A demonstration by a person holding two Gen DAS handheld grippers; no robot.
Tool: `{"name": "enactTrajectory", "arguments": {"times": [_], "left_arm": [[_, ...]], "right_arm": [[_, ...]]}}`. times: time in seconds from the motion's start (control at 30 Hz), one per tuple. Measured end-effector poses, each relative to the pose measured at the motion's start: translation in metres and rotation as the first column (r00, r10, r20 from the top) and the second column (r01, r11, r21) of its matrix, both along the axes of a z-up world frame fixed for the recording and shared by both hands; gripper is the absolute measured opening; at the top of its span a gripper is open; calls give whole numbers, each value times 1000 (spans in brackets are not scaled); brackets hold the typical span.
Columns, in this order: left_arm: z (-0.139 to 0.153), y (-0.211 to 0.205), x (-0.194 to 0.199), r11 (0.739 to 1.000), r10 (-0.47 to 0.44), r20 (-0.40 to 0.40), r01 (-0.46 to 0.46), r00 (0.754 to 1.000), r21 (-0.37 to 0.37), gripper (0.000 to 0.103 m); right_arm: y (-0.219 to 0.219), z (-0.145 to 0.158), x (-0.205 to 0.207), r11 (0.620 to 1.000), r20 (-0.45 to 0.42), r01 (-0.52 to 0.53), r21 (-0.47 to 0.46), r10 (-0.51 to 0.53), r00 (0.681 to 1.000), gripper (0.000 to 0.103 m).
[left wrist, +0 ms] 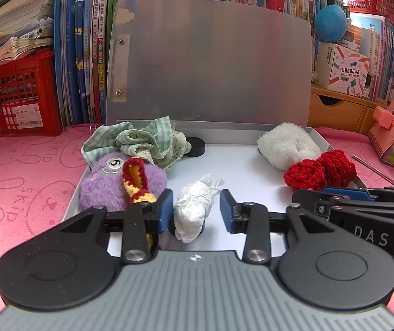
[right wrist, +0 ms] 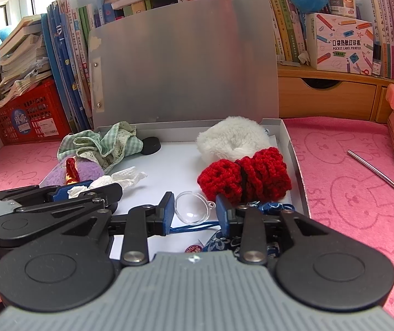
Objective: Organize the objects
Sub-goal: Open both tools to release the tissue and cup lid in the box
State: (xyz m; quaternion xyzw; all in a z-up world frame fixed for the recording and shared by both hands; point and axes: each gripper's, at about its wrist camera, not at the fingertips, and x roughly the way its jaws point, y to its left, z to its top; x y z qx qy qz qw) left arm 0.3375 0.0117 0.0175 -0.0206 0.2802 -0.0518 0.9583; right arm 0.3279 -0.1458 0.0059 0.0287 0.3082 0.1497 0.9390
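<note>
Only the right wrist view shows a clear plastic ball lying at the front of the open box, between the parted fingers of the right gripper, along with a blue cord. Only the left wrist view shows the purple plush's face. There the left gripper points level into the box, fingers spread either side of a crumpled white tissue, not squeezing it.
</note>
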Motion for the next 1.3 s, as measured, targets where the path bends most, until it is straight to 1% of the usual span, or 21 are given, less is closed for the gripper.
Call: {"name": "enactTrajectory", "arguments": {"times": [0.03,0.17,0.27,0.37,0.4,0.47,0.53,0.7,0.77,0.93,1.07,1.17,1.2,1.23,1.3], "left_arm": [[1,0,-1,1000,-2,3,2,1000,-4,56],[6,-1,-6,1000,-7,18,7,1000,7,67],[9,-1,-10,1000,-3,25,3,1000,6,72],[13,1,-15,1000,-5,32,5,999,1,75],[15,0,-17,1000,-12,41,12,999,8,76],[17,-1,-21,999,-12,57,10,998,34,82],[20,-1,-25,999,-11,68,8,998,44,87],[28,6,-35,1000,-19,66,20,998,-14,88],[31,6,-40,1000,-10,72,11,997,-20,95],[39,8,-56,999,-1,91,4,996,-34,97],[47,6,-74,1000,3,113,-2,994,-10,98],[53,4,-91,1000,29,133,-30,991,9,98],[55,3,-96,999,33,142,-35,989,16,99],[57,2,-101,999,37,150,-41,988,24,102],[60,1,-112,998,47,166,-54,985,36,102]], "right_arm": [[0,1,-1,1000,2,0,-2,0,1000,42],[0,4,-7,1000,16,-3,-15,3,1000,42],[-2,8,-11,1000,29,1,-19,-1,1000,44],[-5,11,-16,1000,43,10,-16,-9,999,49],[-7,12,-17,1000,47,12,-15,-11,999,55],[-9,14,-21,1000,51,16,-16,-16,999,56],[-12,16,-24,1000,55,19,-17,-18,998,57],[-16,20,-34,999,71,31,-27,-29,997,61],[-18,21,-38,999,76,38,-33,-35,997,62],[-21,22,-51,998,73,41,-40,-38,997,66],[-20,25,-66,998,90,34,-59,-28,996,68],[-21,29,-78,998,97,28,-63,-22,995,75],[-21,30,-82,998,102,26,-61,-19,995,77],[-22,31,-86,998,106,24,-60,-18,994,78],[-23,34,-94,998,116,24,-61,-16,993,79]]}}
